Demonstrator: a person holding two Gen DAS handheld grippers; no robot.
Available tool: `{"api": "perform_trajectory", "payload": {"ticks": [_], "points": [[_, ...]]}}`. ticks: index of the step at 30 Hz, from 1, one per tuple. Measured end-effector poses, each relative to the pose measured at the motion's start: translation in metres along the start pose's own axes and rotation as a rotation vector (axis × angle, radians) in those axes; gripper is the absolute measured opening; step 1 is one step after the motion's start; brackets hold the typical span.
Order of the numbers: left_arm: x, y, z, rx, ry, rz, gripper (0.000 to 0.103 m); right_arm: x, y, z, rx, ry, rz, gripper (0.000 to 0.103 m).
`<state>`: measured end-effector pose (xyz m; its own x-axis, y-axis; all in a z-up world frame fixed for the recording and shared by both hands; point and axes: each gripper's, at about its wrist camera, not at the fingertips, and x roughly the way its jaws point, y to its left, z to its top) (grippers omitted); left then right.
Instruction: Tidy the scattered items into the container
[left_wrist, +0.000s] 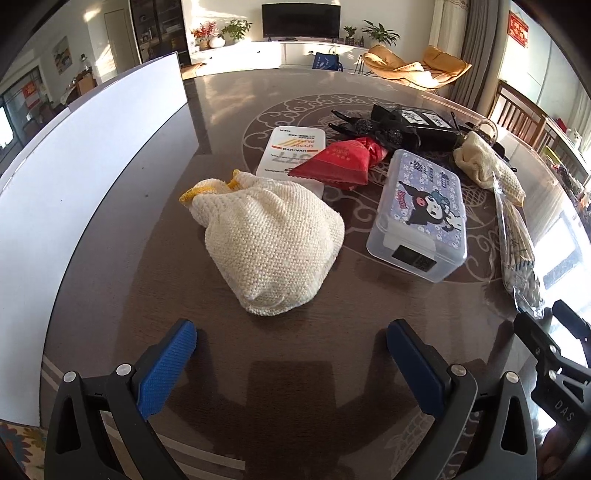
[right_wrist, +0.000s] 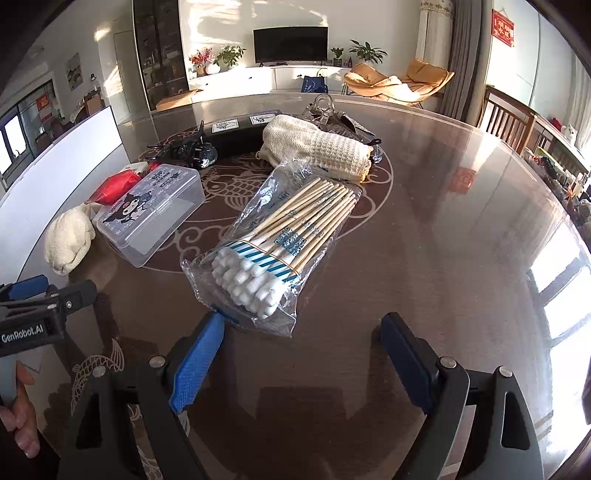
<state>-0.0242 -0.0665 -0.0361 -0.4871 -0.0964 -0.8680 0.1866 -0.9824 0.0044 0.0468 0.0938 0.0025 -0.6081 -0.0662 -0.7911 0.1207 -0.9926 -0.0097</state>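
A cream knitted pouch with a yellow-trimmed mouth (left_wrist: 271, 243) is lying on the dark glossy table with a pale scroll pattern (left_wrist: 155, 266), directly ahead of the left gripper (left_wrist: 291, 354), whose blue-padded fingers (left_wrist: 166, 369) are standing wide apart with nothing between them. Just behind the pouch, a flat white box (left_wrist: 286, 153) is showing the upside-down print "SPF50" and "UVA/UVB", and one red foil sachet (left_wrist: 341, 162) is resting partly on it. Beside these, a clear plastic lidded box with a cartoon-character label (left_wrist: 421, 214) is sitting upright; its small writing is too fine to read. A second cream knitted cloth (right_wrist: 317, 147) is lying farther back, with black hair clips (left_wrist: 364, 127) and a long black case bearing two white labels (left_wrist: 424, 122) next to it. In the right wrist view, a clear plastic bag of wooden-stick cotton swabs bound by a blue-striped paper band (right_wrist: 273, 251) is lying just ahead of the right gripper (right_wrist: 303, 354), its near corner close to the left blue finger; this gripper's fingers are likewise spread open and holding nothing. The swabs are too many to count. A tall white board (left_wrist: 74, 177) is standing along the table's left edge. The left gripper's body, seen at the right view's edge, is carrying the words "GenRobot.AI".
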Motion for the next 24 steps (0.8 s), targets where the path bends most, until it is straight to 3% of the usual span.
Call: {"api": "perform_trajectory", "payload": {"ticks": [8, 15, 16, 21, 24], "points": [[0.023, 0.006, 0.043, -0.149, 0.036, 0.082, 0.103, 0.0, 0.0, 0.0, 0.0, 0.0, 0.0, 0.088], [0.02, 0.031, 0.034, -0.022, -0.031, 0.017, 0.103, -0.002, -0.002, -0.001, -0.001, -0.001, 0.002, 0.088], [0.017, 0.038, 0.031, -0.008, -0.039, 0.008, 0.099, -0.002, -0.002, -0.001, -0.001, -0.001, 0.002, 0.088], [0.006, 0.068, 0.016, 0.019, -0.03, -0.011, 0.096, -0.002, -0.002, -0.001, -0.001, -0.001, 0.0, 0.088], [0.005, 0.066, 0.012, 0.05, -0.036, -0.024, 0.1, -0.003, -0.002, -0.001, 0.0, -0.002, -0.001, 0.088]]}}
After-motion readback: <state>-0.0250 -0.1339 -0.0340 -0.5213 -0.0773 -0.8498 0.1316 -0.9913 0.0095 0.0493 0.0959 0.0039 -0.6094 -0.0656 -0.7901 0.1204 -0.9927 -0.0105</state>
